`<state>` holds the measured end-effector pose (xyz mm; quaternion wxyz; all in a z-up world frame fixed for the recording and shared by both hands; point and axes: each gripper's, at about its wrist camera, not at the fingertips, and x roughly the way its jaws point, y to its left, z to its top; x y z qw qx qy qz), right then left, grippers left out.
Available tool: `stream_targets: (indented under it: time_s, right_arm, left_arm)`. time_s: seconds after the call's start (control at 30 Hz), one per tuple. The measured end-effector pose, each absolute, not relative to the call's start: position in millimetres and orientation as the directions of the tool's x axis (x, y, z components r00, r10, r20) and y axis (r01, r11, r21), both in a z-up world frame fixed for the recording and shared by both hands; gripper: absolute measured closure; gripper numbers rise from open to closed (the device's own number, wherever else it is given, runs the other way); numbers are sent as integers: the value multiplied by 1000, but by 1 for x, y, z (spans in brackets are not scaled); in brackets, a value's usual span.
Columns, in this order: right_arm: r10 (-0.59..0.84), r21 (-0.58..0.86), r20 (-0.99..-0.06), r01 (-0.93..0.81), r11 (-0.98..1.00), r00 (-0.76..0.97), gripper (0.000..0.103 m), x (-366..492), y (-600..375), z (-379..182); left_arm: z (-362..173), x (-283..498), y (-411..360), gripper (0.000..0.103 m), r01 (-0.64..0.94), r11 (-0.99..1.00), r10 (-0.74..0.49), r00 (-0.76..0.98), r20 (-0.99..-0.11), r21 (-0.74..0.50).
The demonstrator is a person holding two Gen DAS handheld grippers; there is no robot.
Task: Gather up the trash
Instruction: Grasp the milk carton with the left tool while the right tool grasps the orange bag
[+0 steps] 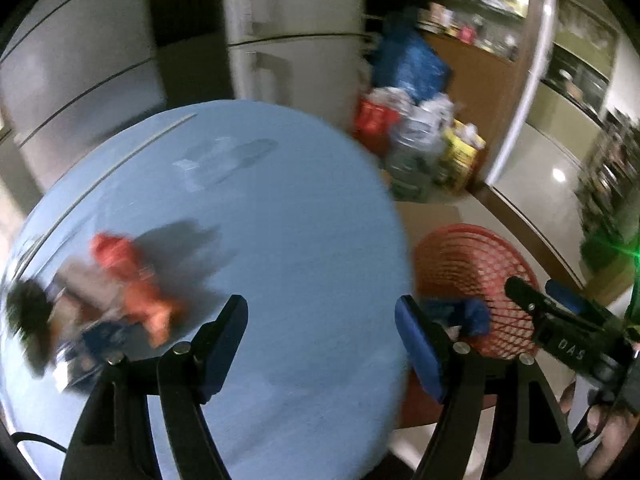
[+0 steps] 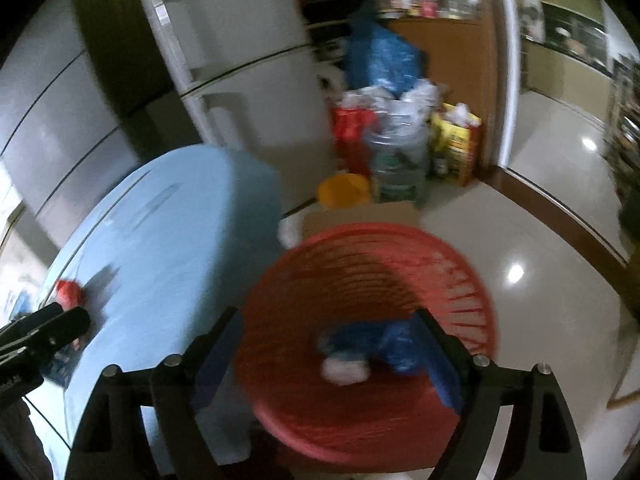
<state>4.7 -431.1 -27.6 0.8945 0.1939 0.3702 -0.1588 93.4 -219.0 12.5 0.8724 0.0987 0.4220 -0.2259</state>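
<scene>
Red basket (image 2: 372,320) beside blue table (image 1: 256,216), blue wrapper (image 2: 376,344) inside.
Right gripper (image 2: 324,356) spread wide above basket, gripping nothing; left gripper (image 1: 320,344) spread over table, empty; blurred orange trash (image 1: 132,284) on table.

table trash (image 1: 120,292) blurred, basket (image 2: 360,420) base hidden

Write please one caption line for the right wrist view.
Open right tool above the red mesh basket, with a blue wrapper inside, beside the blue table.
</scene>
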Motion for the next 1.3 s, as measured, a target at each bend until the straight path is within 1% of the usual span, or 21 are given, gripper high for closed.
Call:
stream_targets:
  time_s: [0.1, 0.33, 0.43, 0.57, 0.7, 0.83, 1.07, 1.1, 1.17, 1.2, 1.23, 1.3]
  right_arm:
    - [-89, 225, -725, 358, 906, 682, 14, 20, -399, -25]
    - [33, 199, -731, 166, 966, 681, 14, 54, -318, -18]
    - [77, 188, -729, 91, 978, 680, 14, 64, -288, -16]
    - [183, 193, -740, -55, 980, 647, 14, 90, -244, -20]
    - [267, 211, -754, -164, 964, 600, 14, 123, -212, -28]
    - [302, 217, -759, -213, 953, 577, 14, 150, -192, -35]
    - [320, 231, -791, -230, 945, 521, 15, 191, -180, -62]
    - [330, 239, -788, -237, 942, 519, 17, 193, -178, -64]
    - [330, 230, -781, -246, 941, 530, 35, 196, -176, -66]
    - [338, 236, -781, -253, 938, 526, 53, 197, -177, -67]
    - [355, 256, -780, -255, 932, 515, 64, 199, -179, -67]
    - [368, 280, -775, -243, 929, 513, 67, 199, -187, -68]
  left_arm:
    - [12, 92, -169, 26, 390, 920, -267, 574, -774, -29]
    - [-5, 93, -39, 25, 99, 986, -166, 596, -786, -134]
    - [-13, 92, 2, 25, 1, 987, -130, 595, -793, -161]
    - [-24, 84, 41, 25, -99, 978, -91, 597, -797, -186]
    - [-34, 77, 53, 25, -128, 973, -82, 584, -807, -191]
    - [-36, 70, 49, 25, -112, 976, -87, 578, -812, -185]
    - [-32, 81, 29, 25, -64, 981, -112, 581, -806, -183]
    - [-30, 85, 23, 25, -49, 982, -120, 588, -800, -183]
    - [-28, 93, 13, 23, -26, 983, -131, 597, -792, -182]
    - [-28, 98, 8, 23, -20, 984, -130, 597, -791, -176]
    - [-29, 104, 4, 23, -15, 985, -130, 594, -794, -173]
    - [-33, 114, -1, 23, -6, 984, -142, 590, -795, -181]
